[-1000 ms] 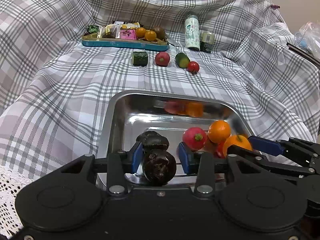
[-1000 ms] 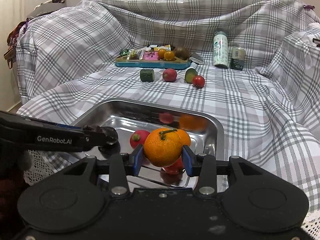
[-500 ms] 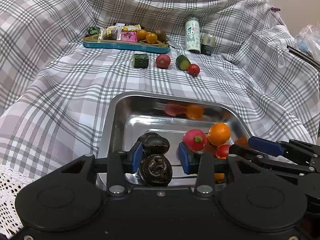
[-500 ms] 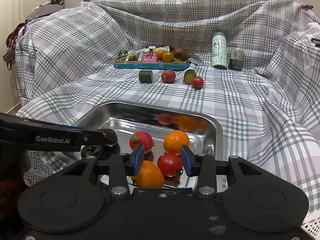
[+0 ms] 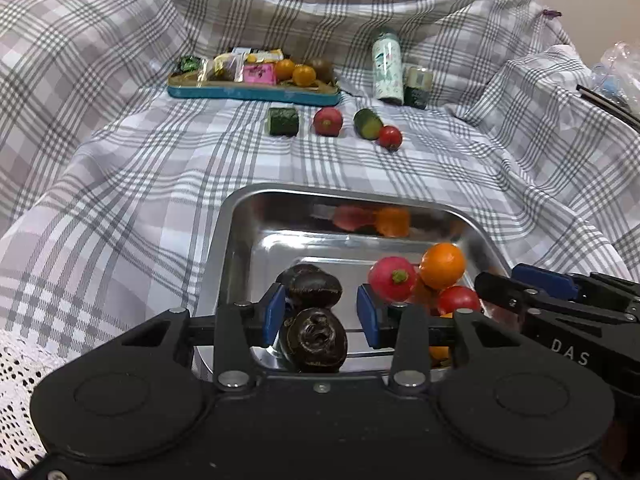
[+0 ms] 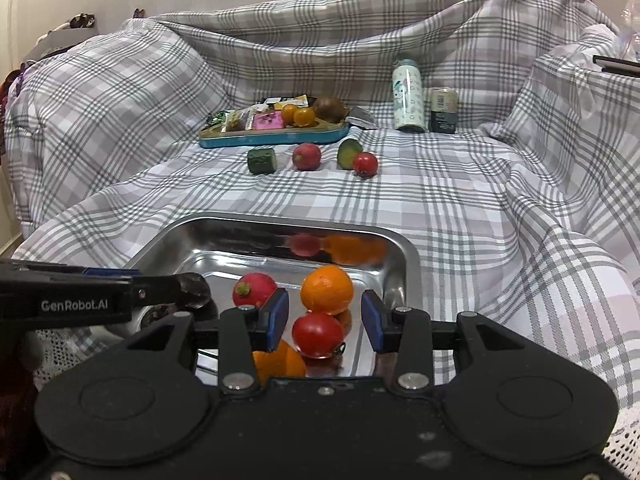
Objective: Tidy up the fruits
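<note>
A steel tray [image 5: 224, 248] sits on the plaid cloth. My left gripper [image 5: 321, 314] hangs open over its near left part. A dark wrinkled fruit [image 5: 314, 340] lies under its fingers, apart from the right pad, with a second dark fruit [image 5: 316, 289] just behind. My right gripper [image 6: 325, 321] is open over the tray's [image 6: 408, 264] near right part. A red tomato [image 6: 318, 334] lies between its pads without touching them. An orange [image 6: 280, 362] rests low by the left finger. Another orange [image 6: 326, 290] and a pink radish [image 6: 254, 290] lie beyond.
At the back stands a teal tray [image 5: 252, 92] with snack packets and small fruits. In front of it lie a cucumber piece [image 5: 283, 121], a radish [image 5: 328, 121], another cucumber piece [image 5: 367, 123] and a tomato [image 5: 390, 137]. A bottle [image 5: 387, 70] and a can [image 5: 418, 86] stand at the back right.
The orange has dropped out of my right gripper into the tray and now lies low by the left finger. The dark fruit between my left fingers has sunk lower.
</note>
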The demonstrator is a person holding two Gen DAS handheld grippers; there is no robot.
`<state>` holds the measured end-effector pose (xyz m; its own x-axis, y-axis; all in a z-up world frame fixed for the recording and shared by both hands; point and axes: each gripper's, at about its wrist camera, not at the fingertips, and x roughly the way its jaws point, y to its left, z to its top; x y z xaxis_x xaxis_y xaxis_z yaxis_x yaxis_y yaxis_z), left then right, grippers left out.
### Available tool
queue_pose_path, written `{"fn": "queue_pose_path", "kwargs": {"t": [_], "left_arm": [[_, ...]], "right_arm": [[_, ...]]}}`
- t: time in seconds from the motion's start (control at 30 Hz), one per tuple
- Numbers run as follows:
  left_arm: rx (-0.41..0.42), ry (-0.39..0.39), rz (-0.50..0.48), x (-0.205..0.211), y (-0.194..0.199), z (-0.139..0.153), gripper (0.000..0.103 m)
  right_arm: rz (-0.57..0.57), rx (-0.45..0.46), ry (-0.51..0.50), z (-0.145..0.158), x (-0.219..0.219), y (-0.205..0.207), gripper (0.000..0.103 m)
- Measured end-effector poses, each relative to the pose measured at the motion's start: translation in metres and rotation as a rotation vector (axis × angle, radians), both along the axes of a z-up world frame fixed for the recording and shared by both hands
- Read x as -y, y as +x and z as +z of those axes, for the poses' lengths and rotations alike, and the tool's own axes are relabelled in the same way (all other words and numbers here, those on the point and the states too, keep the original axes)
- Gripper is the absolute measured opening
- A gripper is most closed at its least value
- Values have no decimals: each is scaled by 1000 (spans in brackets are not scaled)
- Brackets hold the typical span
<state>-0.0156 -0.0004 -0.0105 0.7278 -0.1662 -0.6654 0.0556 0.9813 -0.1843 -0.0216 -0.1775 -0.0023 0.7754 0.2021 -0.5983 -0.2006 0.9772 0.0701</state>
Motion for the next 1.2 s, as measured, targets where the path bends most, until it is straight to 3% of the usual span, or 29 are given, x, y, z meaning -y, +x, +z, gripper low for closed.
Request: {"fn": "queue_pose_path", "kwargs": {"t": [0.43, 1.03, 1.2], "left_arm": [[-54, -125, 65, -21, 10, -8, 48], [-53, -44, 42, -9, 13, -10, 48], [-42, -83, 74, -17, 12, -7, 48]], "right_arm": [[-2, 1, -53, -1, -5, 2, 41], [-30, -36, -66, -4, -6, 9, 41], [-15, -49, -74, -3, -7, 11, 41]]}}
